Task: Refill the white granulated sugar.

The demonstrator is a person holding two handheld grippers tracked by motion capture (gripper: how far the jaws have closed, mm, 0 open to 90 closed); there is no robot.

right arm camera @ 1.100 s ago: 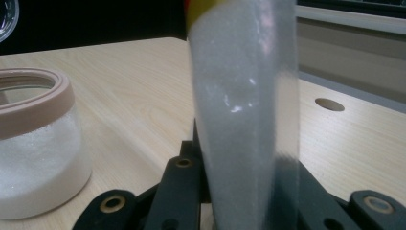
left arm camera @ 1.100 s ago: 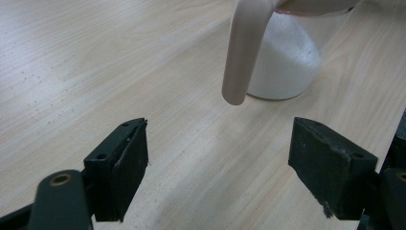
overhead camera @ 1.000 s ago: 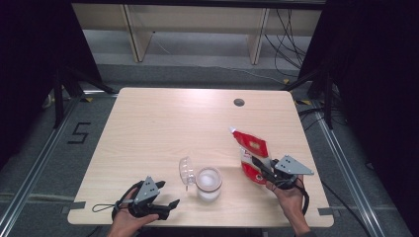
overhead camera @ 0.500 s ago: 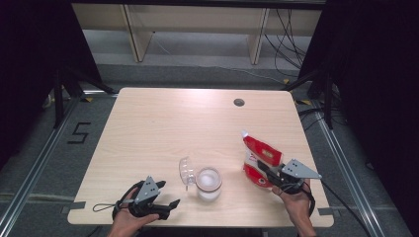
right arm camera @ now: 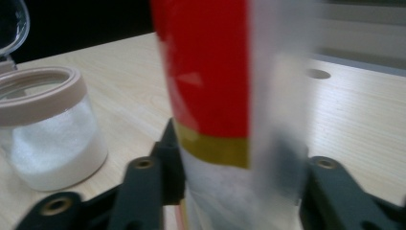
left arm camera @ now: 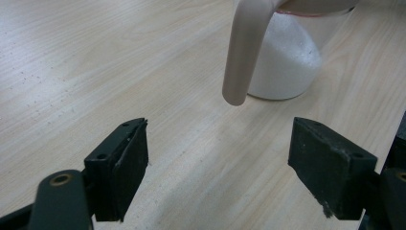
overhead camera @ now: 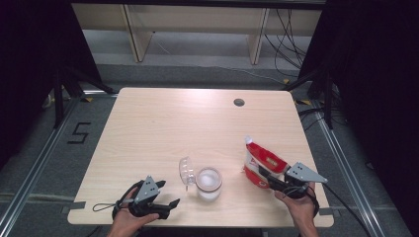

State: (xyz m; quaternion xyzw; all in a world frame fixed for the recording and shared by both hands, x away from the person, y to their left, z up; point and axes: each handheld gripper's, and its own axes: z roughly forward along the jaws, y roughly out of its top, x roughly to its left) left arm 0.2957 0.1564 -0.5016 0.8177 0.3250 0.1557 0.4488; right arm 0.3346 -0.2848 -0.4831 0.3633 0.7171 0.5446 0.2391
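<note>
Red pouch (overhead camera: 262,165) stands at table's (overhead camera: 163,128) front right, just right of the open jar (overhead camera: 208,182) of white grains. Right gripper (overhead camera: 271,178) has pouch btwn its jaws, which have just been opening; whether pads press, can't tell. Left gripper (overhead camera: 170,206) sits front left w/ jaws wide apart, holding nothing.

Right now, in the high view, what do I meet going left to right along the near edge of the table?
Left gripper → flipped-open clear lid → jar of white grains → red and white pouch → right gripper, jaws just opened but the pouch between them.
</note>
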